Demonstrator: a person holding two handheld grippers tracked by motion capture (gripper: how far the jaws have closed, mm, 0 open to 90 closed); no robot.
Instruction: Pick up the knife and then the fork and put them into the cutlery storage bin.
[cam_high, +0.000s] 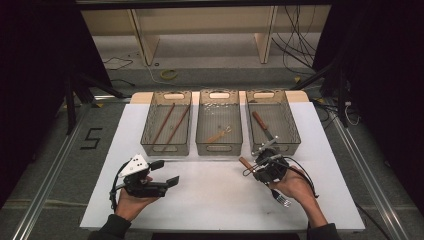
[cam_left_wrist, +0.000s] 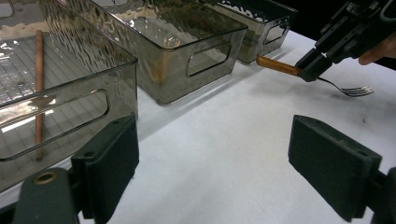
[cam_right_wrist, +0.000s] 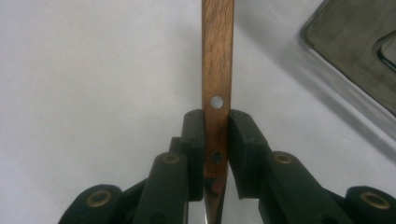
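A fork with a wooden handle stands between the jaws of my right gripper, which is shut on it near the rivets. In the high view my right gripper is at the front right of the white table, in front of the right bin; the fork's tines stick out toward the person. The left gripper view has the same fork held just above the table. My left gripper rests at the front left, its jaws wide open around bare table.
Three clear bins stand in a row at the back. The left bin holds two brown sticks, the middle bin a small wood-handled utensil, the right bin a wood-handled knife. Metal rails and cables lie on the floor around.
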